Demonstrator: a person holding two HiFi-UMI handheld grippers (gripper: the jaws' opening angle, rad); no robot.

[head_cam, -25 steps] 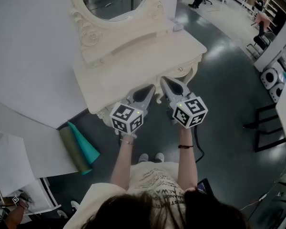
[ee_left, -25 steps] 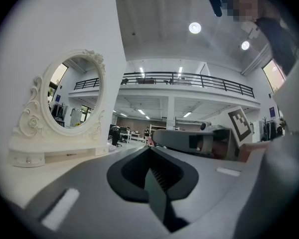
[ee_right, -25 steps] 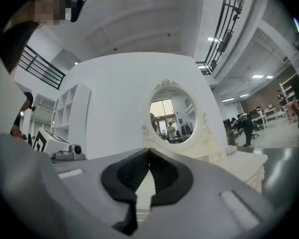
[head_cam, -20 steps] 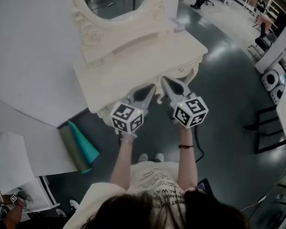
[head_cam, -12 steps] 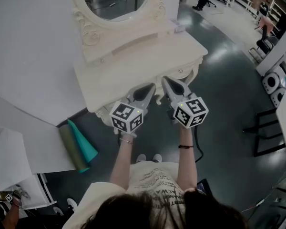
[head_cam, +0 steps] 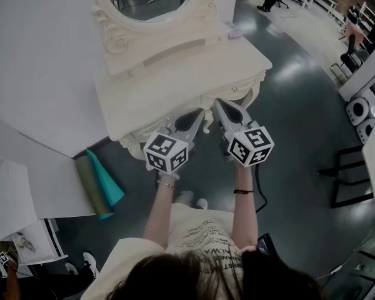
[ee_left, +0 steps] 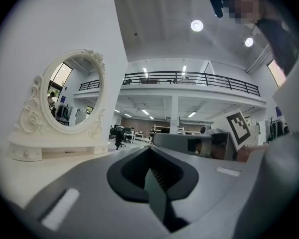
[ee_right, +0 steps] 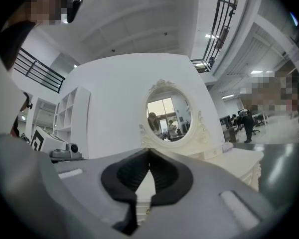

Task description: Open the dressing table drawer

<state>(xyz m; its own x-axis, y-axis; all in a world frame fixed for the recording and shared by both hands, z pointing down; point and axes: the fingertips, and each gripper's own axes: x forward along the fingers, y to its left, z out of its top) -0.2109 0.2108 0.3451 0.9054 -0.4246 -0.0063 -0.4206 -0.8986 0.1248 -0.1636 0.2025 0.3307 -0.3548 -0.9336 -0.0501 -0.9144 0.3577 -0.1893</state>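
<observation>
Drawer (head_cam: 225, 96) shut, left tongs (head_cam: 197, 114) and right tongs (head_cam: 217, 104) both pressed together and empty near its front, likely to glance off the knob (head_cam: 235, 90) unless spread first.

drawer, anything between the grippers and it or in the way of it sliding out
Nothing visible does. The left gripper and right gripper are close up to the drawer front under the table top, jaws shut and empty. The space in front, toward the person, looks free.
</observation>
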